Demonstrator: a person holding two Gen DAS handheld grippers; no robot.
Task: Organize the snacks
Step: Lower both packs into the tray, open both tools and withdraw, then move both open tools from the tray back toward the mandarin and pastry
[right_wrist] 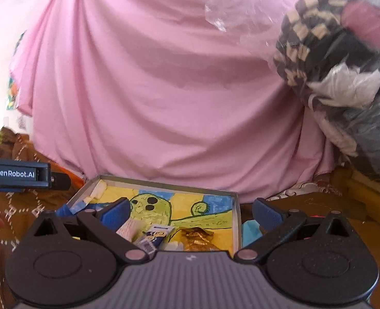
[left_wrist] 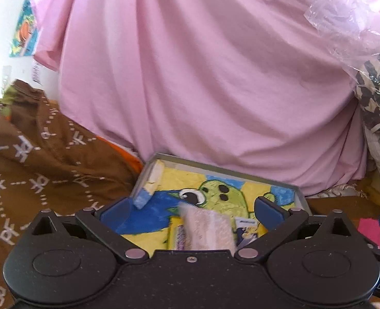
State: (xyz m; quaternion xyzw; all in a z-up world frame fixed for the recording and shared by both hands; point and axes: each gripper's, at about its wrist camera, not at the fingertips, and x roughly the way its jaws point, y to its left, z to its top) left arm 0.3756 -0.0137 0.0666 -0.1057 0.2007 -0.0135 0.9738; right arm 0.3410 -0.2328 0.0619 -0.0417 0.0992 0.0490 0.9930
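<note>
Landmark: shallow grey tray (right_wrist: 237, 200) lined with a green cartoon drawing, on brown patterned cloth (left_wrist: 35, 159), a pink sheet (left_wrist: 190, 77) behind it.

Left gripper (left_wrist: 192, 209): jaws spread wide, nothing between them. A pale snack packet (left_wrist: 208, 229), blurred, lies in the tray's near end, its lower part hidden by the gripper body.

Right gripper (right_wrist: 190, 212): wide, empty. In the tray's near end: a blue-and-white packet (right_wrist: 156, 234) and a gold wrapper (right_wrist: 197, 238), both cut off below.

A bagged checkered bundle (right_wrist: 326, 41) lies right of the tray.
</note>
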